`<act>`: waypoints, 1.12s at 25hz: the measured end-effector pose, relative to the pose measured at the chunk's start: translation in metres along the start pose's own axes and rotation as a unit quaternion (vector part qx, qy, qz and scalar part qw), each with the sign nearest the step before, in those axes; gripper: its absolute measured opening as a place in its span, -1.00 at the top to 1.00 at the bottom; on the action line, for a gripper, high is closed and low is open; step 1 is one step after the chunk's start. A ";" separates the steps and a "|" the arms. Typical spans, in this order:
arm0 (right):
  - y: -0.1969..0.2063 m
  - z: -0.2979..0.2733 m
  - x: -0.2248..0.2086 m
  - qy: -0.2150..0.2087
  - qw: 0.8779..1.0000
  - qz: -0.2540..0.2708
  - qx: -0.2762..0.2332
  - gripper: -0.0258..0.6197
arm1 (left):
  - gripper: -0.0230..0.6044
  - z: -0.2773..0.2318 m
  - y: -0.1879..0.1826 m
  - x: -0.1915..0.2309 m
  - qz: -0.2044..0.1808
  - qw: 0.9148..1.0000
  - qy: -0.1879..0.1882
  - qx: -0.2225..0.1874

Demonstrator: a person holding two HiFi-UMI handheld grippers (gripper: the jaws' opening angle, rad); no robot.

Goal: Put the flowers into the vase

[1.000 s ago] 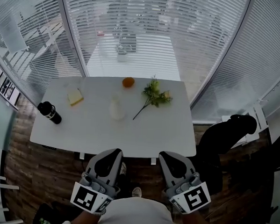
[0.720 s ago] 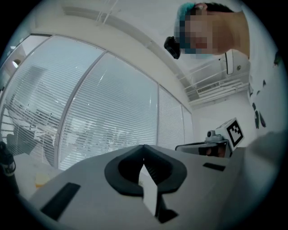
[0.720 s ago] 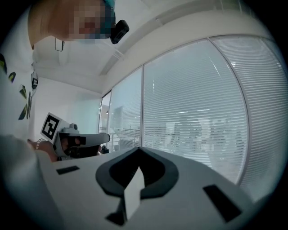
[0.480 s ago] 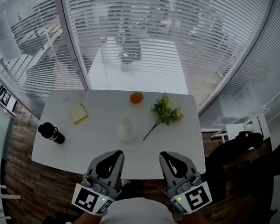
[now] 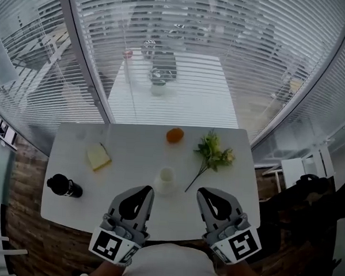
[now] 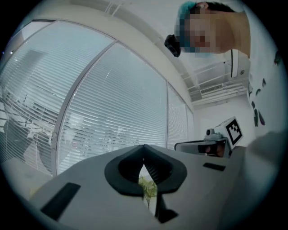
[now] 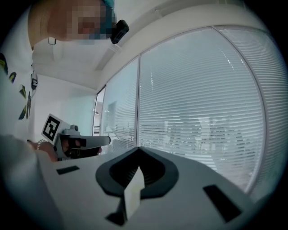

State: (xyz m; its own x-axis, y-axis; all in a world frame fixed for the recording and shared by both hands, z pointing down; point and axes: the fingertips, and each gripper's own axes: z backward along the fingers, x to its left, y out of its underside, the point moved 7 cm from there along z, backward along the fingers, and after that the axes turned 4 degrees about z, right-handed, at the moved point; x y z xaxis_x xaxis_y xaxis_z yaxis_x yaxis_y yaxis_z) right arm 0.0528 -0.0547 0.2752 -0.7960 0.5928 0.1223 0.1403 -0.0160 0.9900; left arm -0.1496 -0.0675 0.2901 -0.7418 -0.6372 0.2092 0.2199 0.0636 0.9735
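My left gripper (image 5: 141, 189) and right gripper (image 5: 205, 192) hang level over the near edge of the white desk (image 5: 125, 161). Each pair of fingers is pressed together with nothing between them. The flowers (image 5: 213, 155) lie flat on the desk just right of the white vase (image 5: 166, 179), with the stem end nearest it but apart. An orange (image 5: 174, 135) sits beyond the vase. A yellow block (image 5: 98, 157) and a black bottle (image 5: 64, 185) lie well to its left.

The right gripper (image 7: 138, 152) showed its jaws pressed together; the left gripper (image 7: 105, 140) sat at nine o'clock, and window blinds (image 7: 202, 112) filled two o'clock
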 end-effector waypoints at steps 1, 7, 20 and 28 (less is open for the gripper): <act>0.001 -0.005 -0.003 0.003 1.000 -0.001 -0.001 0.89 | 0.89 -0.004 0.000 0.006 0.001 1.000 0.002 0.001; 0.005 -0.025 -0.016 0.016 1.000 -0.009 0.000 0.89 | 0.88 -0.021 0.001 0.024 0.003 1.000 0.012 0.005; 0.015 -0.024 -0.055 0.007 1.000 -0.024 0.011 0.89 | 0.88 -0.052 0.004 0.006 0.004 1.000 0.004 0.003; 0.045 -0.013 -0.090 0.012 0.998 -0.053 0.038 0.89 | 0.88 -0.066 0.043 -0.032 0.013 0.999 0.009 0.047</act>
State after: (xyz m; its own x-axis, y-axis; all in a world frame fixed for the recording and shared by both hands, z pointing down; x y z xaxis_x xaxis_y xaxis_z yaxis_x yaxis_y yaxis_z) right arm 0.1230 -0.1190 0.3093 -0.8225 0.5684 0.0193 0.0979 0.1080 0.9893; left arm -0.0744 -0.0950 0.3191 -0.7254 -0.6473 0.2340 0.1779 0.1520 0.9722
